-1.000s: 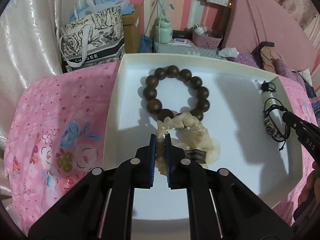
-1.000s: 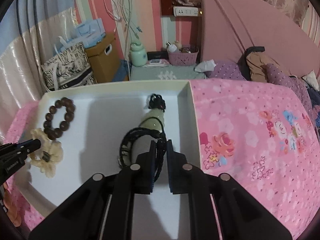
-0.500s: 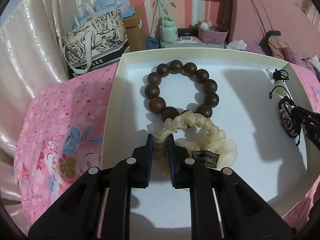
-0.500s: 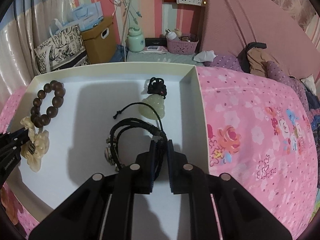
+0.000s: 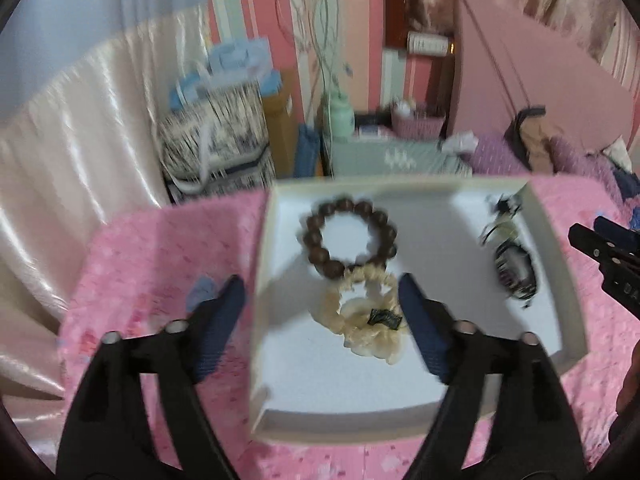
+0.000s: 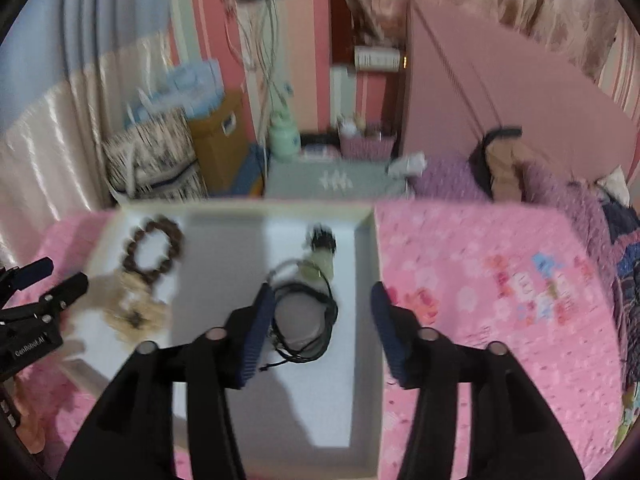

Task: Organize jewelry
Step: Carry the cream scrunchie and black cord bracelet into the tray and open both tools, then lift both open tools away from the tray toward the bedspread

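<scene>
Left claw [image 6: 60, 280] body reads "CenRobot.AI"; both claws gape.

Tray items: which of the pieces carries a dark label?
The cream scrunchie, lying at the tray's left side just in front of the brown bead bracelet. The bracelet and the black cord bracelet show no label.

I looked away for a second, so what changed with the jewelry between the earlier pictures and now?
Both let go: the left hand-held gripper opened off the cream scrunchie, and the right hand-held gripper opened off the black cord bracelet. Both pulled back. The wooden bead bracelet and jade pendant stayed put in the white tray.
</scene>
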`<state>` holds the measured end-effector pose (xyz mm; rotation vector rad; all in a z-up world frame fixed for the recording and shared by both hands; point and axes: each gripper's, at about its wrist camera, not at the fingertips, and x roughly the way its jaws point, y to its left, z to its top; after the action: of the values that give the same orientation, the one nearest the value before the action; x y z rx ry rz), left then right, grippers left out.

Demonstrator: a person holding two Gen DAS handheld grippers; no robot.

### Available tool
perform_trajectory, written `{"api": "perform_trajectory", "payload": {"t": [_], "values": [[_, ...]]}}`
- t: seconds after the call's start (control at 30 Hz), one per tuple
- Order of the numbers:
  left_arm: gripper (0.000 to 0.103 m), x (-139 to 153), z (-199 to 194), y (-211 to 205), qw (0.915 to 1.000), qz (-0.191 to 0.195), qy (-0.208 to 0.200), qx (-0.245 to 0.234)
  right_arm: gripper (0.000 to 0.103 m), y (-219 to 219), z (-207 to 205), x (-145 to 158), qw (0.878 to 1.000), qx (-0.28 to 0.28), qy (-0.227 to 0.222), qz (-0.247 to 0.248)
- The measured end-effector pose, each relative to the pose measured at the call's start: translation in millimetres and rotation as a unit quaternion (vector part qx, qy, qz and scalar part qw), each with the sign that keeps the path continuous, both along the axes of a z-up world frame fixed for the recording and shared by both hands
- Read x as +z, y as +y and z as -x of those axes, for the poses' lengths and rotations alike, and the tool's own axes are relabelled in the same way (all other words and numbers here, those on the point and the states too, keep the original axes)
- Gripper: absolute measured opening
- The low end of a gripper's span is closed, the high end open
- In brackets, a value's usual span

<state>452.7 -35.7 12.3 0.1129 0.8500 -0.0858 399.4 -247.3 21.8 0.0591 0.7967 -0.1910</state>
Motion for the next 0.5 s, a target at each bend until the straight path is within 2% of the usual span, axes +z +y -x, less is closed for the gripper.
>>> {"api": "perform_trajectory", "payload": {"t": [0.07,0.1,0.13,0.23,0.3,0.5], "values": [[0.086,24,18,4,0.9998,0.008,-0.020,0.000,0.065,3,21,26,1.000,0.001,-0.024,0.004],[0.092,34,27,7,0.9995,0.012,-0.028,0.002,0.073,4,28,34,1.000,0.001,-0.031,0.004],[0.095,46,39,10,0.9990,0.015,-0.041,0.008,0.075,5,41,45,0.999,0.001,-0.042,0.004],[0.100,73,72,16,0.9971,0.023,-0.072,0.010,0.077,8,71,67,0.998,0.000,-0.064,0.008],[0.100,83,90,19,0.9968,0.028,-0.074,0.010,0.087,9,89,75,0.997,-0.002,-0.073,0.010],[0.100,88,146,32,0.9962,0.033,-0.079,0.017,0.088,15,139,76,0.997,0.000,-0.076,0.010]]}}
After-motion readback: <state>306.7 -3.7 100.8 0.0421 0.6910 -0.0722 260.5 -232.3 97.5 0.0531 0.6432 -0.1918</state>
